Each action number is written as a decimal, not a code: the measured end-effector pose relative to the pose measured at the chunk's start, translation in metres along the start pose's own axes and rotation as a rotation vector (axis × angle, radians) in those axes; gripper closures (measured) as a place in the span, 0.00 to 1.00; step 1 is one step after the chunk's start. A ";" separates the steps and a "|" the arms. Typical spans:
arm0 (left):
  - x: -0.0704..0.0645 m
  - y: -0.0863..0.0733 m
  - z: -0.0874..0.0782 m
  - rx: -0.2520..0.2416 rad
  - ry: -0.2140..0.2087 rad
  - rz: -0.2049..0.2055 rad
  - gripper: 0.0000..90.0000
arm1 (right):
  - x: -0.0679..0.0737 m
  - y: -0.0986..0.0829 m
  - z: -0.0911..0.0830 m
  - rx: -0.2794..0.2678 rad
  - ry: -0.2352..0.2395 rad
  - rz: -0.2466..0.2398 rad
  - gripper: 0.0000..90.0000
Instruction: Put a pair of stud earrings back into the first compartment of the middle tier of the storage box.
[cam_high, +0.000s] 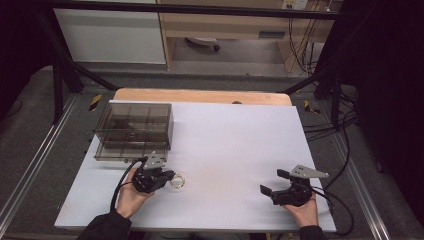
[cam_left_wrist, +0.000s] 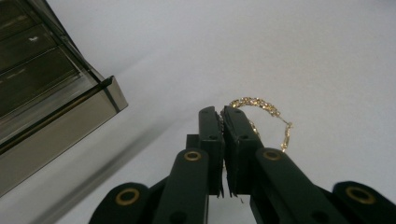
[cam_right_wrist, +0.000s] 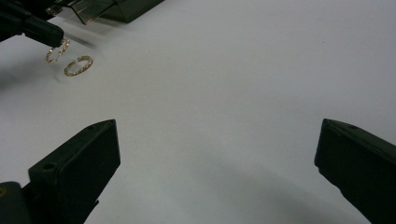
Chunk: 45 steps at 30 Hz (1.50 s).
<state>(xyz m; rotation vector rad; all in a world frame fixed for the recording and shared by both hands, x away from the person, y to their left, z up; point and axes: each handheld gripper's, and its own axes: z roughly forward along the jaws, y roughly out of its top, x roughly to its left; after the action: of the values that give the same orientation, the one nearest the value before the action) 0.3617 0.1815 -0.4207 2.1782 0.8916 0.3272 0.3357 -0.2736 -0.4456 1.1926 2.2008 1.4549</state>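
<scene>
Nearest the person, 2 hands come in from the bottom edge of the high view, each in a dark sleeve. The right claw (cam_high: 270, 182) rests low on the bench (cam_high: 235, 150), its jaws spread wide with bare surface between them. The left claw (cam_left_wrist: 222, 114) is tilted down, jaws pressed together on a thin gold chain (cam_left_wrist: 261, 105), a looped bracelet of small glittering links that curves out past the jaw tips. In the right gripper view a second gold ring-shaped piece (cam_right_wrist: 78, 65) lies flat on the bench just beside it. Farther back stands a smoky, translucent plastic box (cam_high: 134, 131) with inner dividers, rectangular and hard-edged. The bench is covered in a smooth white sheet; a wooden edge shows behind, then grey floor, black frame bars and cables.
</scene>
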 end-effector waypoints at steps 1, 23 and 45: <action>0.000 -0.001 -0.001 -0.001 0.000 -0.002 0.96 | 0.000 0.000 0.000 0.001 0.000 0.001 0.01; 0.019 -0.005 -0.038 -0.028 0.049 -0.057 0.96 | 0.000 0.000 0.000 0.001 0.001 0.000 0.01; 0.053 -0.007 -0.069 -0.046 0.117 -0.112 0.96 | 0.000 0.000 0.000 0.003 0.000 0.000 0.01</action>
<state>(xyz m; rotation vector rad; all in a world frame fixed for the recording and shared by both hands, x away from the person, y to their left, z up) 0.3636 0.2591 -0.3804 2.0742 1.0564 0.4194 0.3360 -0.2735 -0.4457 1.1935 2.2039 1.4524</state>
